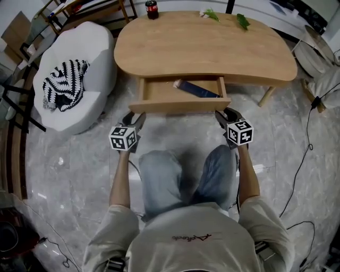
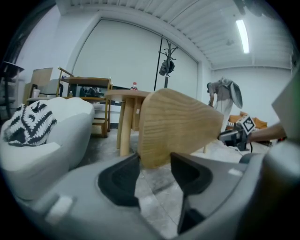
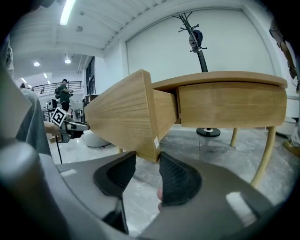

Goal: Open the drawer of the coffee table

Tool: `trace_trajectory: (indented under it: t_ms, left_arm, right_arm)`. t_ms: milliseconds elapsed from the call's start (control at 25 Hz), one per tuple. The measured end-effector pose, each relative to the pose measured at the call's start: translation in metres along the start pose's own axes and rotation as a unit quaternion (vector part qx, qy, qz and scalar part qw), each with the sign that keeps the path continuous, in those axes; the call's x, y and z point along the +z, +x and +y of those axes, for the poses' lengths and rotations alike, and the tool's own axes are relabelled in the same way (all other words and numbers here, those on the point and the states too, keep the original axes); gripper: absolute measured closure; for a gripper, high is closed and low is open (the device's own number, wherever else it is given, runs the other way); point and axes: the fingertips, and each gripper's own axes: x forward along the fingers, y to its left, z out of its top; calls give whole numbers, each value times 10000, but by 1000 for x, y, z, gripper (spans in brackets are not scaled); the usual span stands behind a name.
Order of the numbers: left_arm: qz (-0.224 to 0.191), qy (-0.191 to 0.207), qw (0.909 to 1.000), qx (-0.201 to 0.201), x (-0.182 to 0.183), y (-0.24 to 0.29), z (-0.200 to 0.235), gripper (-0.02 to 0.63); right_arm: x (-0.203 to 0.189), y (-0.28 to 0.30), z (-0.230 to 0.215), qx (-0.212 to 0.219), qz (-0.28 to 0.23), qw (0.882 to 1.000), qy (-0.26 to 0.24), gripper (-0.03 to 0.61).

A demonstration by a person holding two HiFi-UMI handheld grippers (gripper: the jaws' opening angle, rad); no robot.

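Note:
The wooden coffee table [image 1: 202, 48] has its drawer [image 1: 180, 105] pulled out toward me, with a dark blue flat object [image 1: 197, 90] lying inside. My left gripper [image 1: 136, 117] is shut on the left end of the drawer front [image 2: 173, 124], whose lower corner sits between the pads [image 2: 123, 180]. My right gripper [image 1: 225, 115] is shut on the right end of the drawer front [image 3: 124, 115], with that panel's bottom corner between its jaws. Each gripper view also shows the other gripper far along the panel, the right gripper [image 2: 236, 136] and the left gripper [image 3: 68, 125].
A white soft chair [image 1: 90, 58] with a striped black-and-white cloth [image 1: 64, 84] stands left of the table. A dark bottle [image 1: 152, 9] and green leaves [image 1: 243, 21] sit on the tabletop's far edge. A black cable [image 1: 308, 143] trails over the marble floor at the right. My knees are just behind the grippers.

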Motion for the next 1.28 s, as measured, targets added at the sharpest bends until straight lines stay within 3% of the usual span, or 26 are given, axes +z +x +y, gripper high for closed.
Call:
trace_trajectory:
  t_ms: [440, 680, 840, 1080, 1280]
  left_arm:
    - [-41, -50, 10000, 67, -12, -21, -16, 411]
    - [275, -40, 9994, 222, -26, -16, -14, 410]
    - [221, -90, 9991, 348, -29, -18, -13, 403]
    - [35, -102, 9983, 579, -26, -33, -10, 473]
    - [-23, -87, 9972, 747, -20, -46, -9, 540]
  right_arm:
    - [-12, -20, 11, 110, 80, 9999, -49, 420]
    - [-17, -22, 10, 85, 173, 9996, -184, 428]
    - [-15, -26, 8, 78, 84, 9995, -299, 440]
    - [-11, -37, 0, -87, -90, 9994, -311, 445]
    - [-11, -49, -2, -306, -257, 9988, -284, 500]
